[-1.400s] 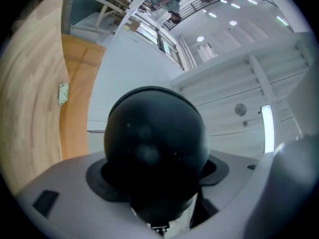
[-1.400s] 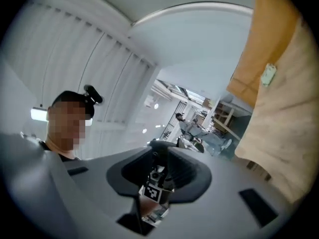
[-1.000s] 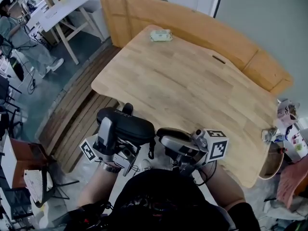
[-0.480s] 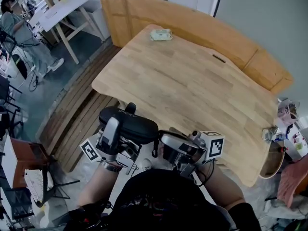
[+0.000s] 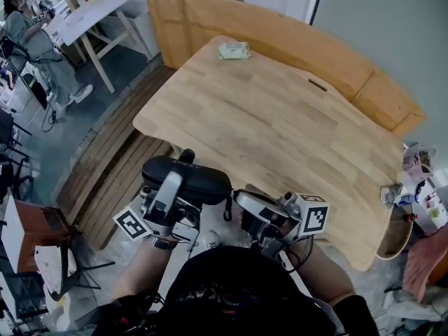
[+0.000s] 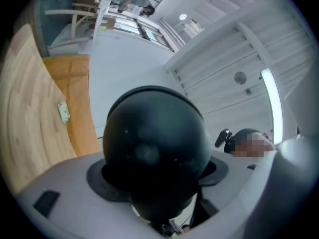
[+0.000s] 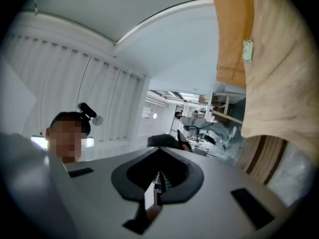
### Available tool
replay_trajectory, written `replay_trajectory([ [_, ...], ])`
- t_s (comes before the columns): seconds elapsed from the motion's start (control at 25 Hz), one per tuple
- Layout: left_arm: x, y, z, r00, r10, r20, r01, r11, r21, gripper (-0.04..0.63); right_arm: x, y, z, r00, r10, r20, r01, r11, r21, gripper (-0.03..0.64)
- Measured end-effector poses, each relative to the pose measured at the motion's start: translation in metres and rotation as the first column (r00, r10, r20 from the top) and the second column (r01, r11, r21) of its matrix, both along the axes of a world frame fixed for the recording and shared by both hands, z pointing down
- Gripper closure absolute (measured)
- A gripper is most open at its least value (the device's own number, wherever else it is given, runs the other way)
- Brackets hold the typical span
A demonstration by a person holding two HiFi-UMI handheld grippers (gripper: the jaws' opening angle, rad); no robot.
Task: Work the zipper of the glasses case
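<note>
A black zipped glasses case [image 5: 199, 180] is held in the air below the table's near edge, with my left gripper [image 5: 173, 182] shut round its middle. In the left gripper view the case's rounded end [image 6: 154, 148] fills the space between the jaws. The zipper pull strap [image 5: 227, 211] hangs from the case's right end. My right gripper [image 5: 243, 206] sits just right of that strap. Its jaws have just been closing and now meet [image 7: 156, 184]. I make out nothing between them, and the case's end [image 7: 167, 141] shows beyond them.
The wooden table [image 5: 280, 131] stretches ahead, with a small pale green packet [image 5: 234, 50] at its far end. A wooden bench [image 5: 336, 61] runs along the far side. A person stands at the far left by white tables [image 5: 84, 19]. Clutter sits at the right edge [image 5: 416, 180].
The left gripper has rolled a little and the case has shifted slightly to the right, towards the right gripper. The right gripper has kept its place.
</note>
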State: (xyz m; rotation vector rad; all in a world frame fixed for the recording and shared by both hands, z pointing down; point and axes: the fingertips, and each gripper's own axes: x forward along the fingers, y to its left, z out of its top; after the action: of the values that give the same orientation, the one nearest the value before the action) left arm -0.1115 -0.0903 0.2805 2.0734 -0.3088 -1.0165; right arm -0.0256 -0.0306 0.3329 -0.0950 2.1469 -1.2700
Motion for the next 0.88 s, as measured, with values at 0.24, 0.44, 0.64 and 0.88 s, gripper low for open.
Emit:
replay_trajectory([
  [0.24, 0.011, 0.005, 0.004, 0.953, -0.118, 0.278, 0.082, 0.987, 0.136, 0.234, 0.005, -0.002, 0.011, 0.972, 0.113, -0.208, -0.097, 0.992, 0.085, 0.601],
  [0.44, 0.019, 0.003, 0.01, 0.886, -0.193, 0.421, 0.121, 0.974, 0.192, 0.235, 0.004, -0.002, 0.019, 0.947, 0.139, -0.288, -0.111, 0.988, 0.111, 0.601],
  [0.64, 0.028, 0.004, 0.021, 0.751, -0.3, 0.589, 0.136, 0.942, 0.306, 0.234, -0.006, 0.0, 0.023, 0.93, 0.138, -0.341, -0.098, 0.986, 0.133, 0.601],
  [0.88, 0.05, 0.009, 0.034, 0.52, -0.446, 0.729, 0.051, 0.867, 0.495, 0.233, -0.017, 0.001, 0.023, 0.923, 0.122, -0.365, -0.069, 0.986, 0.155, 0.601],
])
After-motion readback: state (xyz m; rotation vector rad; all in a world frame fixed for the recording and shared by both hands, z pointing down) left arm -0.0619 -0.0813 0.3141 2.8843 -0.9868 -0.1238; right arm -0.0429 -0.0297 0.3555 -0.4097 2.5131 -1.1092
